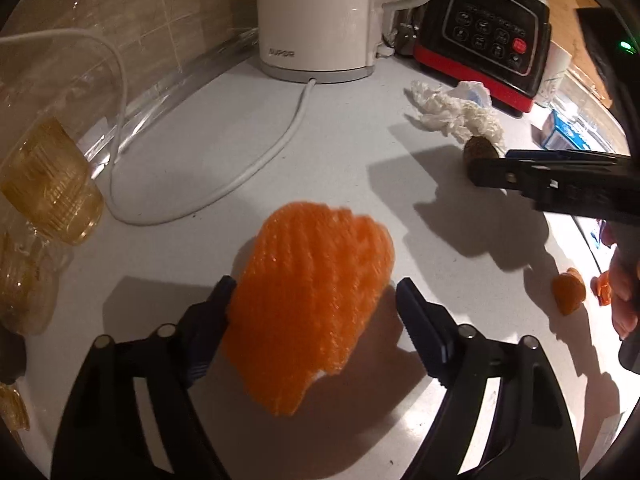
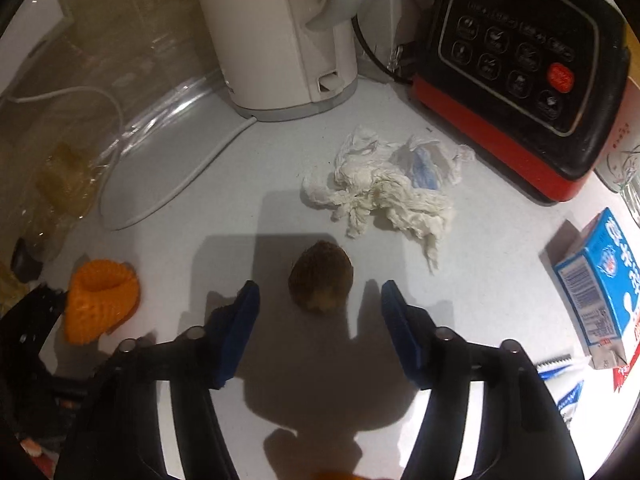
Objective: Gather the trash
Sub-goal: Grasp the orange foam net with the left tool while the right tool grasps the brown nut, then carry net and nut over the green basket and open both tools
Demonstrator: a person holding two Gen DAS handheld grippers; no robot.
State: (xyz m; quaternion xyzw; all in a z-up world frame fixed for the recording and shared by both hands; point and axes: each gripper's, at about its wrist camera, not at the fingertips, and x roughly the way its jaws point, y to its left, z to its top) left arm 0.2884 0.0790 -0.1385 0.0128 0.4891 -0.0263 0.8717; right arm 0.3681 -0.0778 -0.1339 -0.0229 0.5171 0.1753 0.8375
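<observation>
An orange foam fruit net (image 1: 312, 300) lies on the white counter (image 1: 200, 128) between the fingers of my left gripper (image 1: 314, 286). The left finger touches its edge; the right finger stands just clear, so the gripper is open. A small brown, rough husk (image 2: 320, 280) sits between the blue fingertips of my right gripper (image 2: 320, 292), which is open and touches nothing. Crumpled white tissue (image 2: 380, 196) with a bit of clear wrapper (image 2: 424, 160) lies just beyond it. In the left wrist view the right gripper (image 1: 480, 168) reaches in from the right, over the husk (image 1: 482, 148).
A white kettle (image 1: 320, 20) and its cord (image 1: 256, 164) stand at the back, beside a black and red appliance base (image 2: 520, 80). Amber glass jars (image 1: 52, 184) line the left. A blue milk carton (image 2: 600, 288) lies at the right. Orange peel (image 1: 568, 292) sits near a hand (image 1: 624, 288).
</observation>
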